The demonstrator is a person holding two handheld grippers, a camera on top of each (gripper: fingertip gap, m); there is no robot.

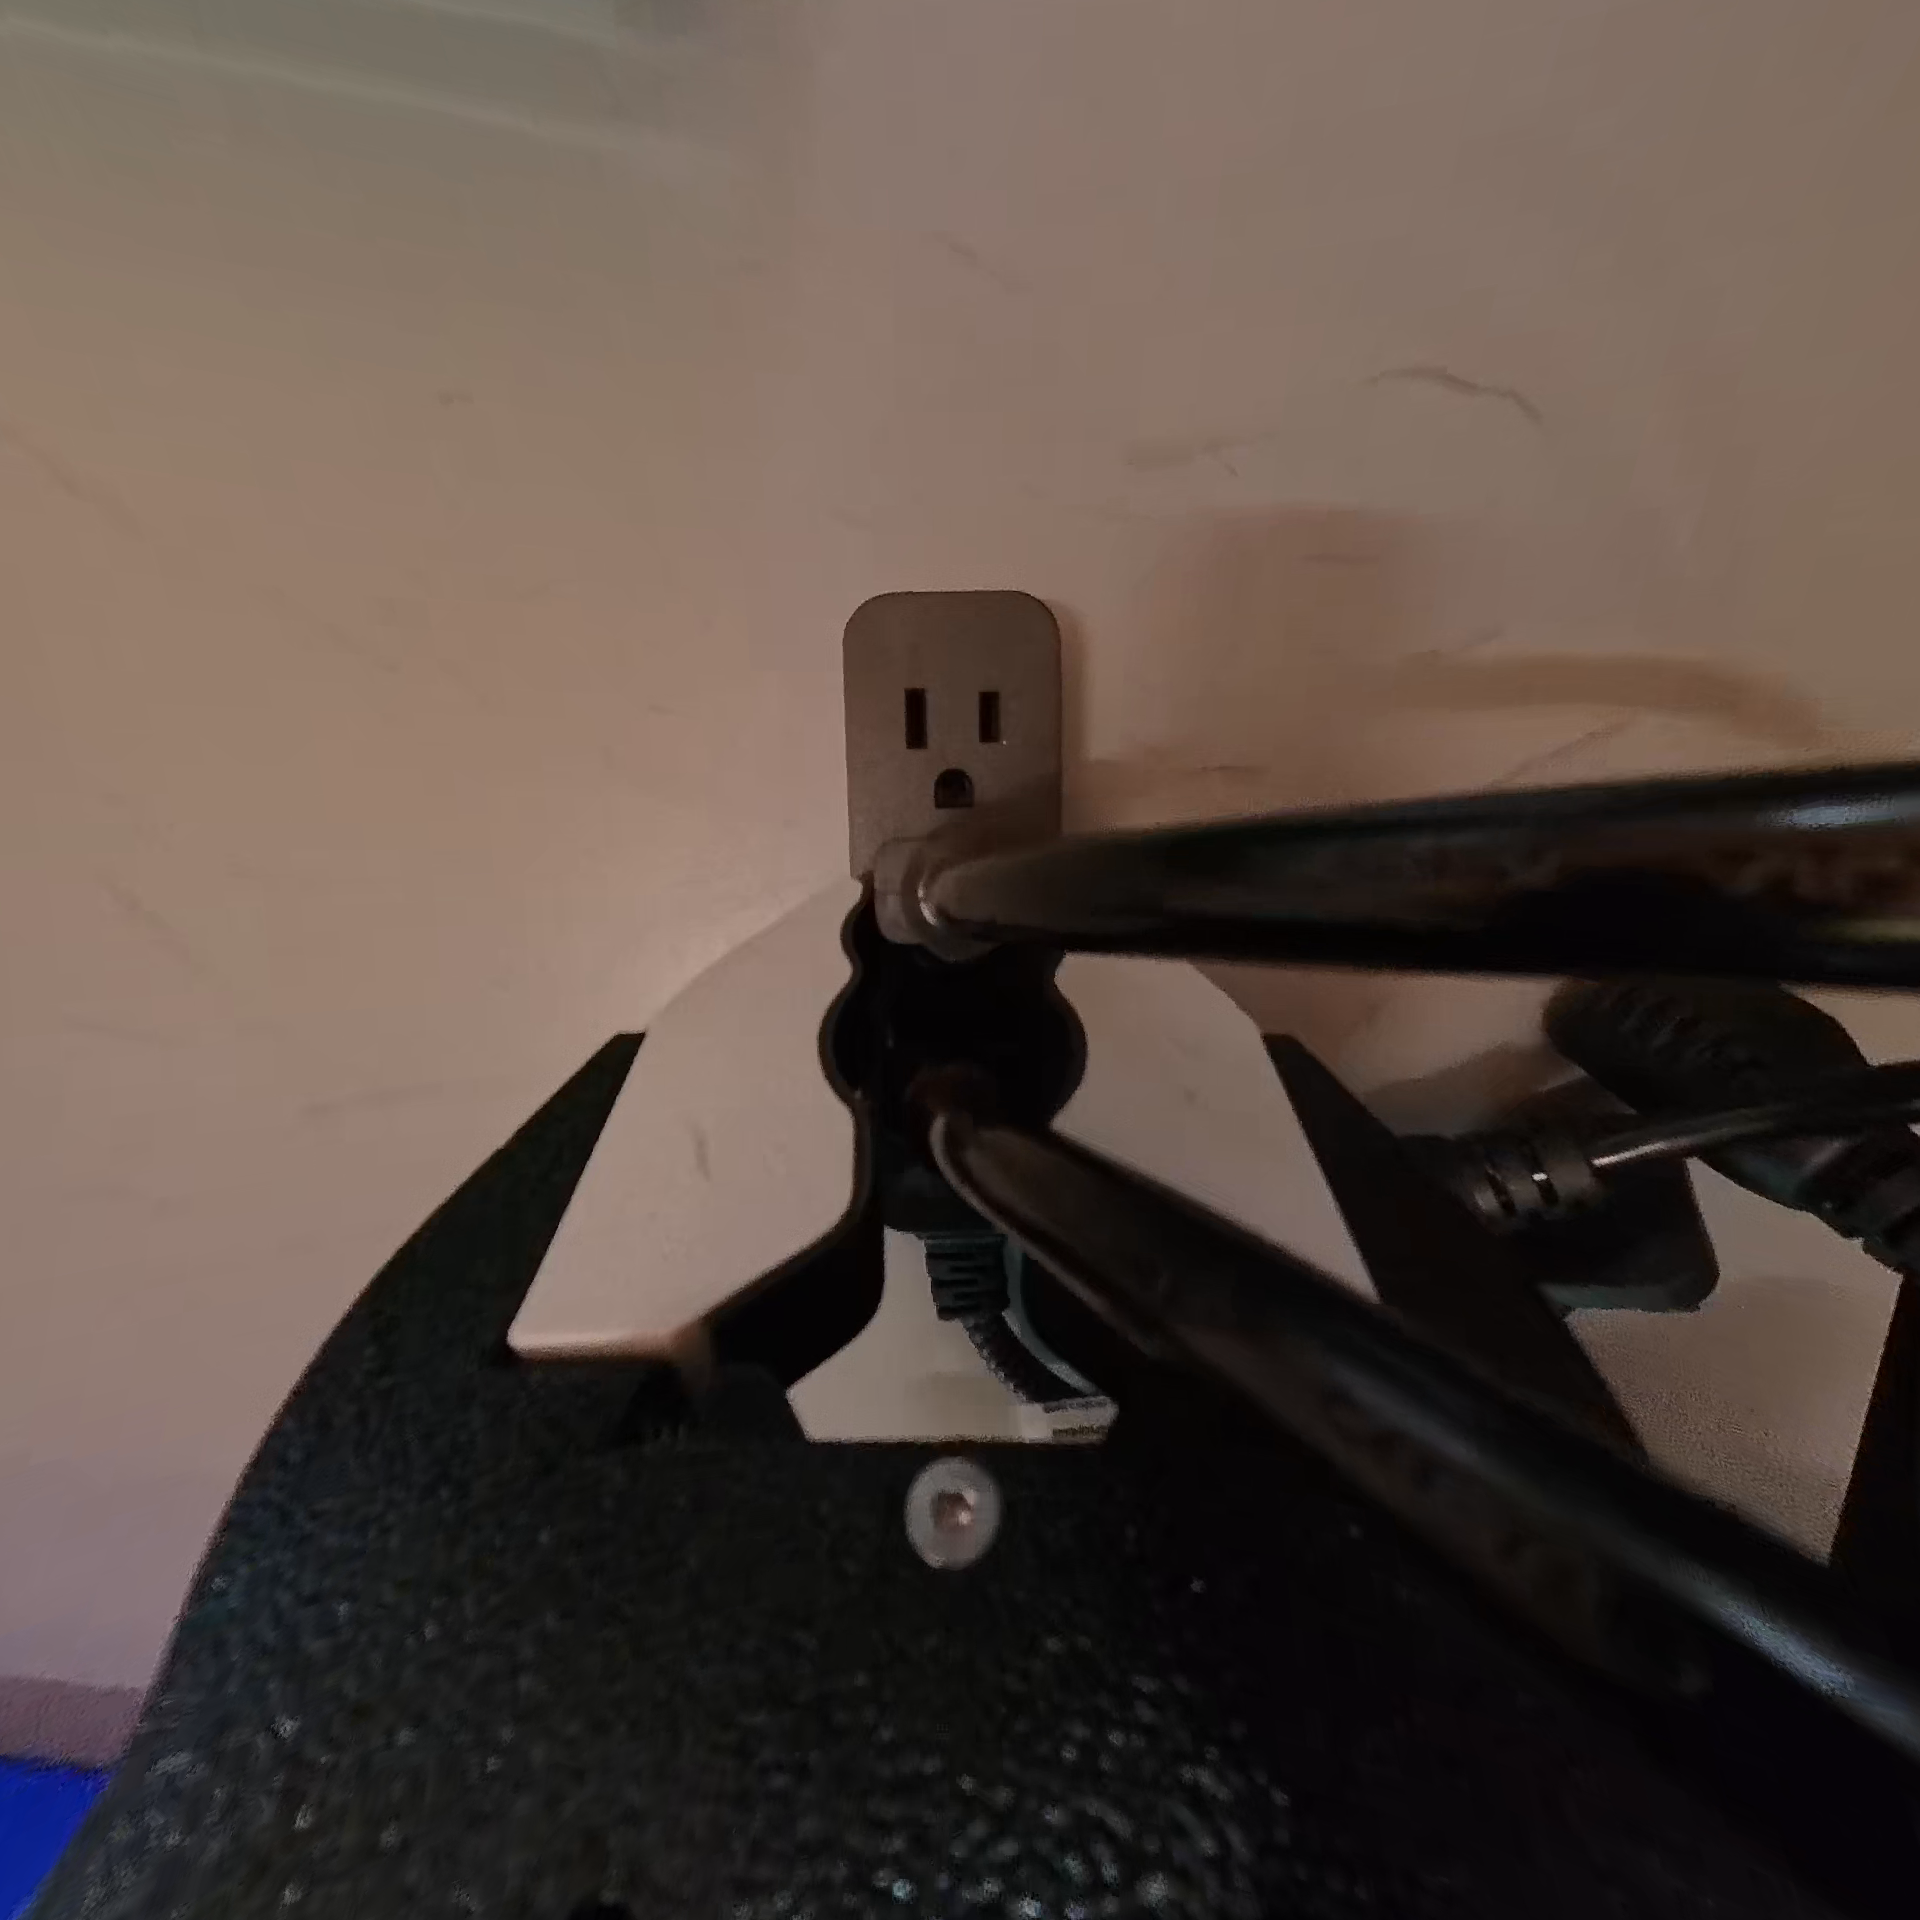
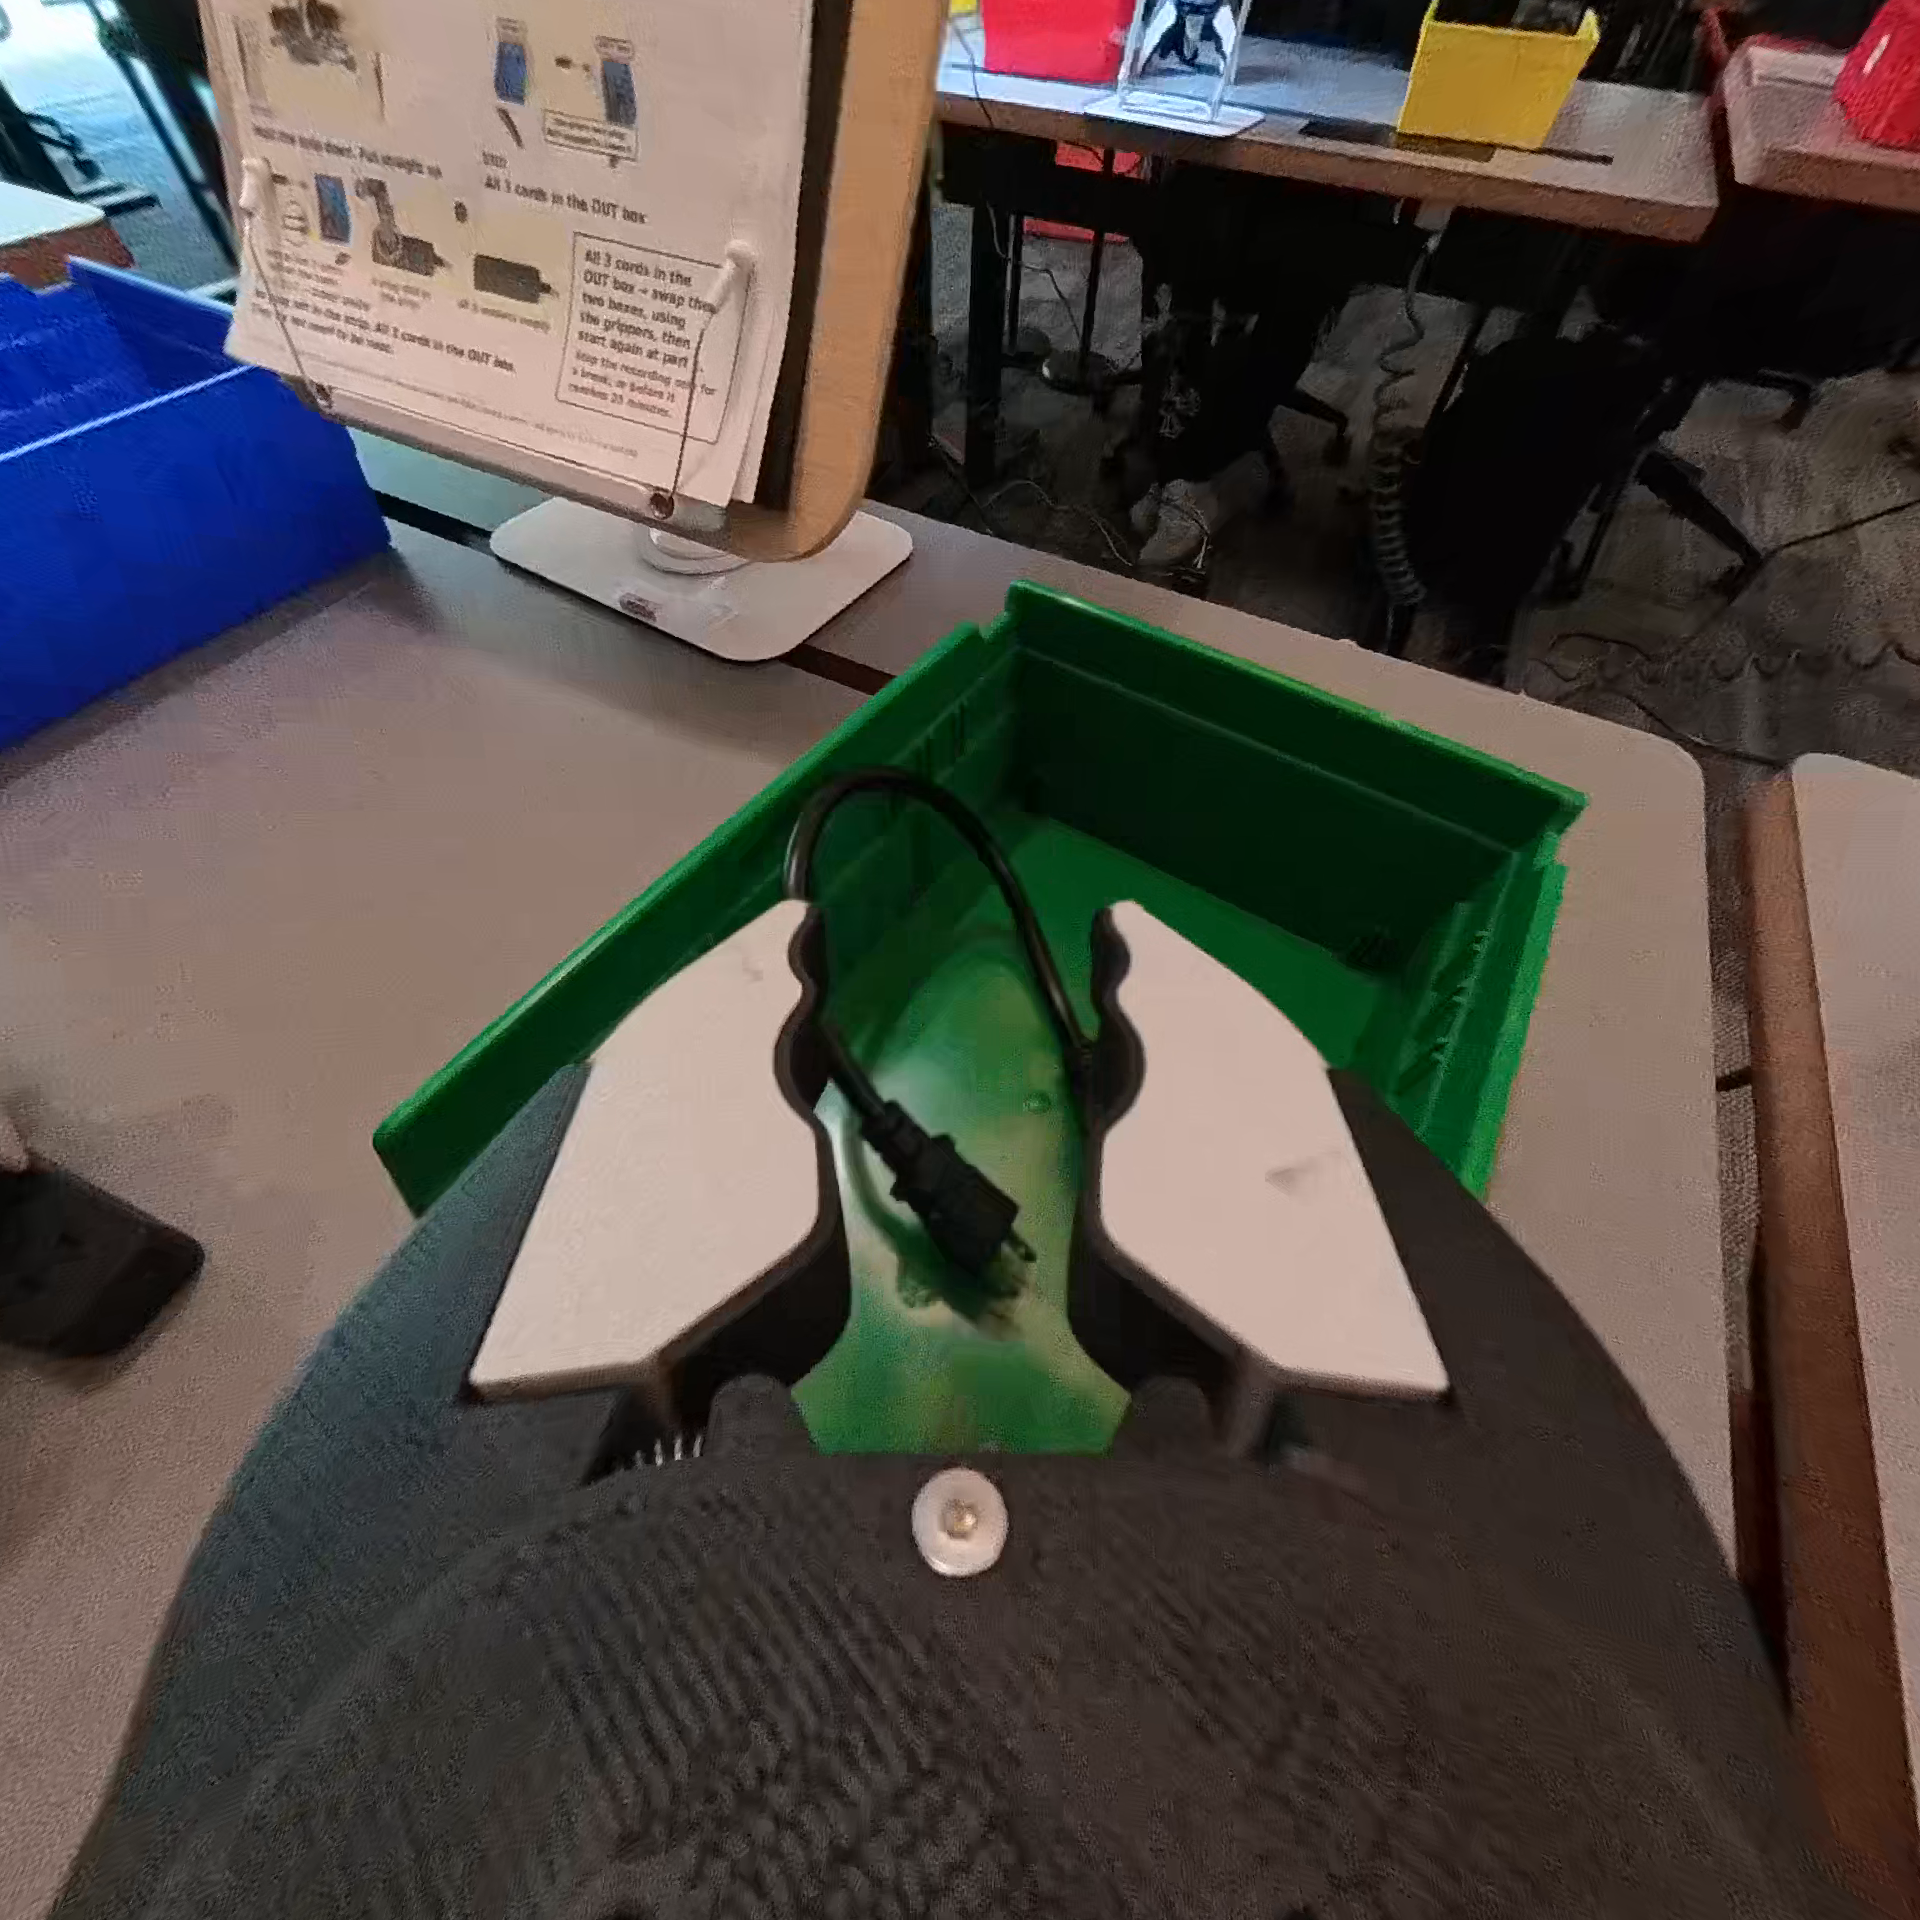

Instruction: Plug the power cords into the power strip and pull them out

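The left hand-held gripper [image 1: 951, 1049] was closed narrowly on a black plug body [image 1: 961, 1164] – its two white fingers [image 1: 727, 1153] met around the plug's moulded grip, and the ribbed strain relief showed in the gap below. Directly ahead of the fingertips, a grey outlet block [image 1: 954, 717] lay on the pale desk [image 1: 416, 623], its three-slot socket vacant. A thick black cord [image 1: 1455, 873] left the block's near edge through a grey collar and ran off to the right. A second black cord [image 1: 1351, 1392] ran from the gripped plug down to the lower right. Further black plugs and a thin cable [image 1: 1662, 1143] lay at the right edge; which of them were seated could not be told.

The right hand-held gripper [image 2: 956, 997] was held wide open above a green bin [image 2: 1299, 727] and gripped nothing. Inside the bin lay one black power cord [image 2: 914, 1122] – its pronged plug rested on the bin floor between the fingers, and its cable arched up toward the bin's left wall. The bin stood on the desk [image 2: 416, 831]. A blue bin [image 2: 156, 499] stood at the far left, beside a stand holding printed sheets [image 2: 520, 208].
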